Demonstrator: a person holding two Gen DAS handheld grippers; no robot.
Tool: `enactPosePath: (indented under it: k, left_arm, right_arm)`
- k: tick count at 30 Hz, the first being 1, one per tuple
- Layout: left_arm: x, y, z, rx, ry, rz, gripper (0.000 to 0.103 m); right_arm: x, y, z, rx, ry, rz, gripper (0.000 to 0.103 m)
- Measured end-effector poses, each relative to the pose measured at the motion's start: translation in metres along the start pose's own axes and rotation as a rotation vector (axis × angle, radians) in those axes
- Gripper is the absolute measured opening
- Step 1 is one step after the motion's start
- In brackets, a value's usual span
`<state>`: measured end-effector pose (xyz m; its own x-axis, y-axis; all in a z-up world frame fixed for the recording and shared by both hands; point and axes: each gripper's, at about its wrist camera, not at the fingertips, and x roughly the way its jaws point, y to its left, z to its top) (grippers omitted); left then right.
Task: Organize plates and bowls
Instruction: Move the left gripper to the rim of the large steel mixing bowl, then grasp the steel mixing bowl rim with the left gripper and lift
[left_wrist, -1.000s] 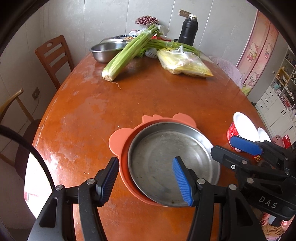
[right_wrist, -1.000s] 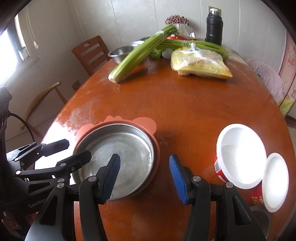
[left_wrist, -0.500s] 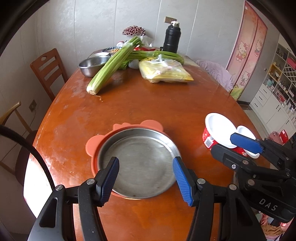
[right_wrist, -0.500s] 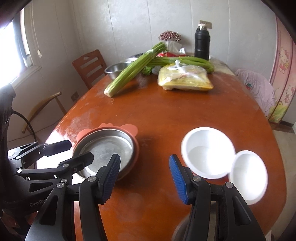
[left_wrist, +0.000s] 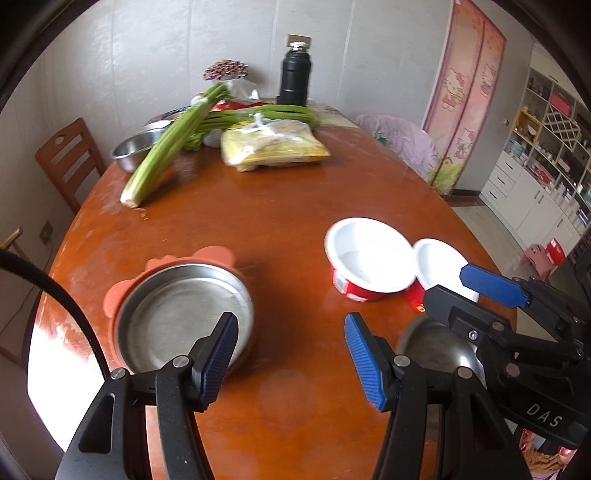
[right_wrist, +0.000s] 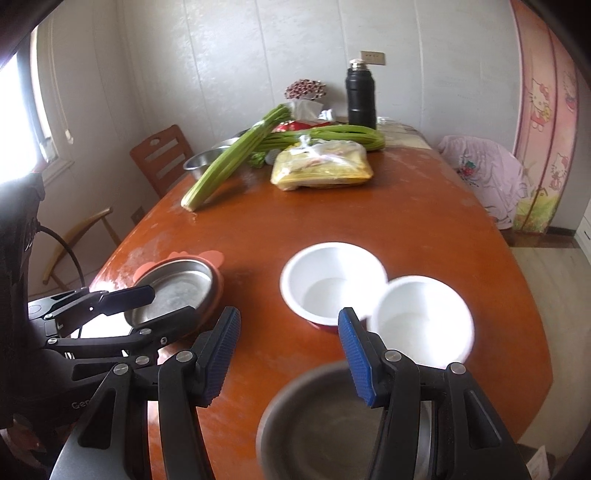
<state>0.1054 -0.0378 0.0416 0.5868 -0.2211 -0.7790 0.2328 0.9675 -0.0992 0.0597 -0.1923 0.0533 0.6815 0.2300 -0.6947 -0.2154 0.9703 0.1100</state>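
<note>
Both grippers: we see the left gripper (left_wrist: 290, 356) and right gripper (right_wrist: 288, 356) pulled back and up from the steel plate (left_wrist: 183, 314), jaws parted, nothing between them.
Meaning: that plate sits nested in the orange plate (left_wrist: 122, 295), so we judge this stack done (bowls next, likely).
Bowls: two white bowls (right_wrist: 334, 282) (right_wrist: 421, 319) touch rim to rim on the table (left_wrist: 280, 221); a steel bowl (right_wrist: 317, 424) lies nearest.
Materials: dull brushed steel, matte eared plastic, glossy white insides, red outside.
</note>
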Motion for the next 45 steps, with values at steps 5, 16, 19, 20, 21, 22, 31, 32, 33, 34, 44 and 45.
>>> enactPosePath:
  k: [5, 16, 19, 20, 21, 22, 31, 32, 33, 34, 44, 45]
  left_arm:
    - [0.003, -0.028, -0.001, 0.042, 0.007, -0.013, 0.06]
    - [0.015, -0.074, -0.012, 0.098, 0.045, -0.062, 0.06]
    - [0.02, -0.083, -0.017, 0.113, 0.064, -0.071, 0.06]
    - [0.021, -0.085, -0.018, 0.117, 0.068, -0.071, 0.06]
    - [0.022, -0.087, -0.02, 0.121, 0.073, -0.07, 0.06]
    - [0.023, -0.088, -0.021, 0.122, 0.077, -0.072, 0.06]
    - [0.037, -0.087, -0.036, 0.118, 0.119, -0.069, 0.06]
    - [0.039, -0.087, -0.038, 0.117, 0.124, -0.07, 0.06]
    - [0.04, -0.087, -0.04, 0.116, 0.13, -0.071, 0.06]
    - [0.043, -0.088, -0.042, 0.119, 0.135, -0.072, 0.06]
    - [0.057, -0.093, -0.052, 0.121, 0.161, -0.095, 0.046]
    - [0.058, -0.094, -0.053, 0.124, 0.165, -0.103, 0.044]
  right_arm:
    - [-0.015, -0.027, -0.007, 0.035, -0.017, -0.017, 0.057]
    - [-0.034, -0.075, -0.033, 0.095, -0.004, -0.061, 0.057]
    - [-0.036, -0.086, -0.042, 0.107, 0.009, -0.077, 0.057]
    - [-0.036, -0.088, -0.045, 0.109, 0.013, -0.079, 0.057]
    - [-0.036, -0.09, -0.049, 0.108, 0.02, -0.082, 0.057]
    - [-0.036, -0.091, -0.053, 0.103, 0.027, -0.084, 0.057]
    - [-0.023, -0.101, -0.086, 0.098, 0.104, -0.075, 0.057]
    - [-0.022, -0.101, -0.088, 0.098, 0.109, -0.074, 0.057]
    - [-0.021, -0.1, -0.09, 0.095, 0.112, -0.075, 0.057]
    - [-0.019, -0.099, -0.092, 0.091, 0.113, -0.076, 0.057]
    - [0.005, -0.092, -0.104, 0.066, 0.176, -0.03, 0.037]
    - [0.006, -0.09, -0.104, 0.061, 0.179, -0.034, 0.037]
